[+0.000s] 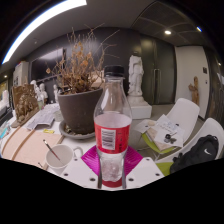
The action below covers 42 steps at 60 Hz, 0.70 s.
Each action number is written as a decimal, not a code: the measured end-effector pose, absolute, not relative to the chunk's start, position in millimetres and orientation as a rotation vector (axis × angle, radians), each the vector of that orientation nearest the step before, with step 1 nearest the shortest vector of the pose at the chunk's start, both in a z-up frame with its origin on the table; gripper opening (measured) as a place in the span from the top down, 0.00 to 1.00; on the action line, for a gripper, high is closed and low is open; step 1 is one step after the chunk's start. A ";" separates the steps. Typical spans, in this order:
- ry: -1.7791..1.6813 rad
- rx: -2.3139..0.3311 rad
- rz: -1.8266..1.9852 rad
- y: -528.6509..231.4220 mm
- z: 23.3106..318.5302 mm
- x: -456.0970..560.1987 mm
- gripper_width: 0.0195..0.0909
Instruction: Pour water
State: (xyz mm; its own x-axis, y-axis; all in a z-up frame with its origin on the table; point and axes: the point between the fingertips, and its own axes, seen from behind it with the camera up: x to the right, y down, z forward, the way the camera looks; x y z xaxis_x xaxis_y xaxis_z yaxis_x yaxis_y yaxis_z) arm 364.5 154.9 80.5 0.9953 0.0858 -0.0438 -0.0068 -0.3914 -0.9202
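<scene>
Jaws clamped on one upright bottle (112,125), one white cup (59,156) and one plant pot (79,108) beside it

- The counter (25,140) was light-coloured.
- A dark pot (79,108) of dried plant stood on a saucer.
- A white cup (60,155) held a spoon.
- Papers (42,117) lay beside the pot.

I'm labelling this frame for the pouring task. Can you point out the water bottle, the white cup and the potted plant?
water bottle (112,130): gripper view, on its red label.
white cup (60,156): gripper view, on its outer wall.
potted plant (79,108): gripper view, on the dark pot's side.
</scene>
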 end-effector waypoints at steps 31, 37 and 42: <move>-0.090 -1.923 0.113 146.0 60.4 363.0 0.59; -0.054 -1.977 0.110 131.6 61.6 366.6 0.22; -0.067 -2.038 0.077 109.1 65.2 363.7 0.14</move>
